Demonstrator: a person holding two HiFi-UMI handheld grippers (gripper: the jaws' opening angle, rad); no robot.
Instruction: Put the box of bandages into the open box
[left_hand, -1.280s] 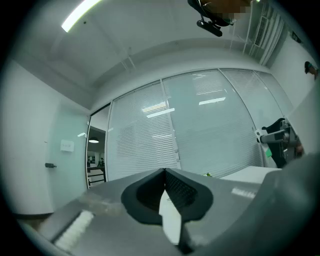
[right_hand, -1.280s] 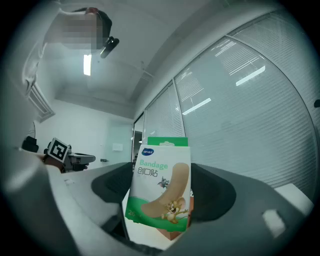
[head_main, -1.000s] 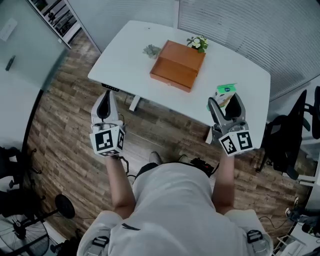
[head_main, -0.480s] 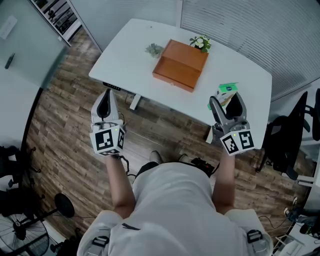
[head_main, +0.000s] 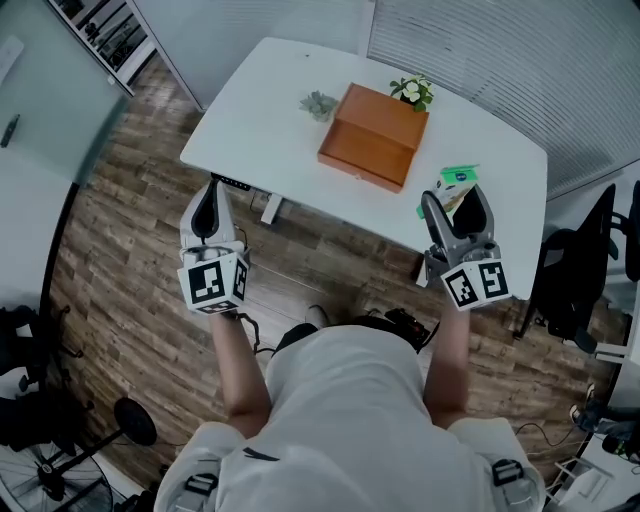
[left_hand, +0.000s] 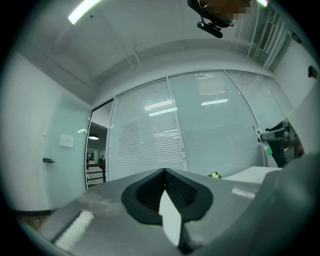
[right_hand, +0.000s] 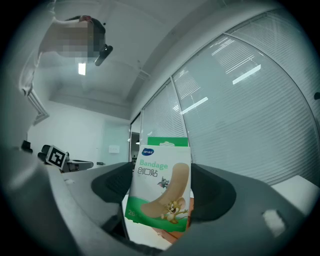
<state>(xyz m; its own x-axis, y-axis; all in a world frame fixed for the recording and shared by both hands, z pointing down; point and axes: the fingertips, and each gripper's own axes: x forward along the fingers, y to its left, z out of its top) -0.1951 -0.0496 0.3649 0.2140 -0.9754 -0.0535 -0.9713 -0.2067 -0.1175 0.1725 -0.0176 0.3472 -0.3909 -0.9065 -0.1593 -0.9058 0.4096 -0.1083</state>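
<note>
My right gripper (head_main: 455, 202) is shut on the box of bandages (head_main: 456, 179), a white and green carton that stands upright between the jaws (right_hand: 161, 192). It hovers over the near right edge of the white table (head_main: 260, 110). A brown wooden box (head_main: 375, 135) sits at the table's middle, to the left of and beyond that gripper; I cannot tell from here whether its lid is up. My left gripper (head_main: 208, 205) hangs over the floor off the table's near left edge, its jaws together and holding nothing (left_hand: 165, 172).
Two small potted plants stand by the wooden box: a grey-green one (head_main: 317, 103) on its left and a flowering one (head_main: 413, 90) behind it. A dark office chair (head_main: 580, 270) stands at the right. Window blinds run behind the table.
The table and wooden box have slid slightly right in the head view as the camera shifted. Both grippers hold about the same places; the bandage box stays gripped.
</note>
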